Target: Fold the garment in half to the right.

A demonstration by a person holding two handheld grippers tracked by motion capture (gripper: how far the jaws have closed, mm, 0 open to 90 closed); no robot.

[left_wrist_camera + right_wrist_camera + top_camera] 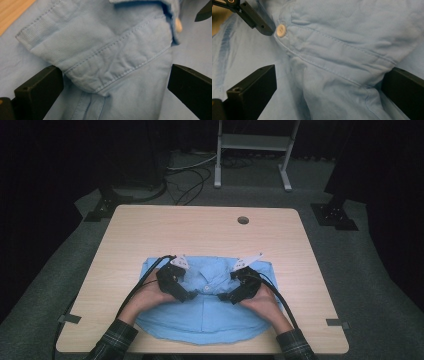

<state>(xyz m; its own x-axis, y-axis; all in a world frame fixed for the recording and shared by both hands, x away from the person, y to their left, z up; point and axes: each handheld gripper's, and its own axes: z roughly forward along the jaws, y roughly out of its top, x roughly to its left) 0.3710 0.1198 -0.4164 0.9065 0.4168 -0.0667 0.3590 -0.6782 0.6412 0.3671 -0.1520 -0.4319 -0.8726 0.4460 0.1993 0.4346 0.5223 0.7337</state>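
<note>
Currently a light blue shirt point(210, 312), lying folded on the near half of the table point(150, 227), is being worked at its collar. The left gripper point(186, 295) and right gripper point(226, 296) are being held with jaws spread, collar fabric between them. Both should be closed evenly on the stitched edges, clear of the button point(281, 30).

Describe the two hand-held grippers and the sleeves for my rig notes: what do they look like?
The left gripper and right gripper are black with blocky black jaws bearing small screw holes; each carries a pale grey three-cornered plate and trails a black cable. The sleeves are dark plaid.
</note>
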